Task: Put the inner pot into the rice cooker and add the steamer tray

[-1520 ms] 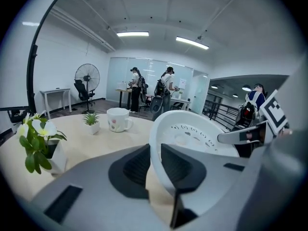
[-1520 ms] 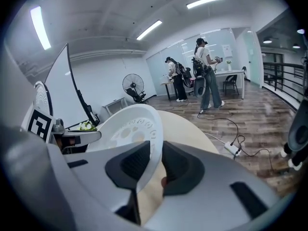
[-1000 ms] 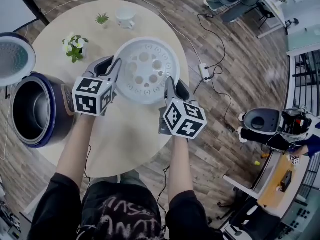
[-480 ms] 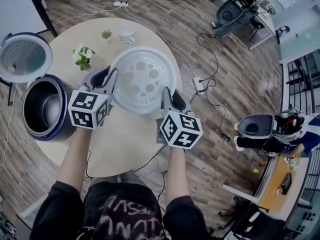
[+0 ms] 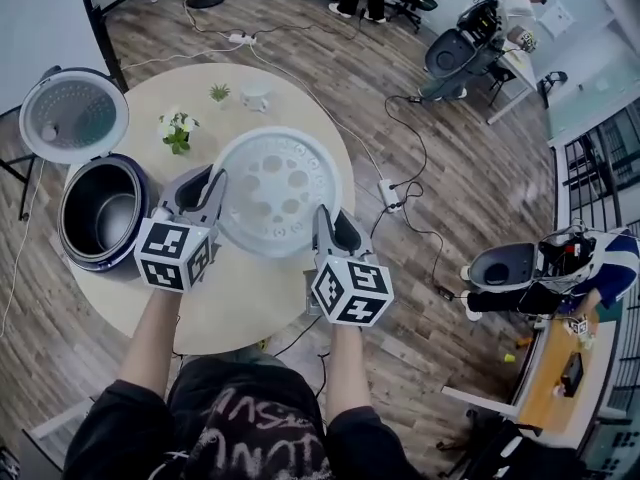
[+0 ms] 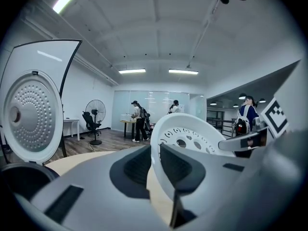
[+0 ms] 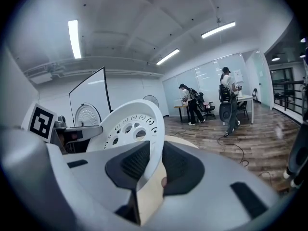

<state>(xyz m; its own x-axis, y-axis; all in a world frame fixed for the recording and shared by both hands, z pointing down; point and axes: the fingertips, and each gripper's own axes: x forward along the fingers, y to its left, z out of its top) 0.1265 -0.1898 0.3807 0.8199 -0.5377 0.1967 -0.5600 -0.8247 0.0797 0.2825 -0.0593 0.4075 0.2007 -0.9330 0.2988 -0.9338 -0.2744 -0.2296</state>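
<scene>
The steamer tray point(image 5: 272, 190) hangs over the round table point(image 5: 250, 303), clear of it. My left gripper point(image 5: 207, 190) is clamped on its left rim and my right gripper point(image 5: 322, 226) on its near right rim. To do this well, I judge I should keep both grips level, carry the tray left over the open rice cooker point(image 5: 141, 200), where the inner pot point(image 5: 105, 218) already sits, centre it, lower it evenly and let go with both together. I can read no brand or label anywhere, only the square markers on my gripper cubes.
</scene>
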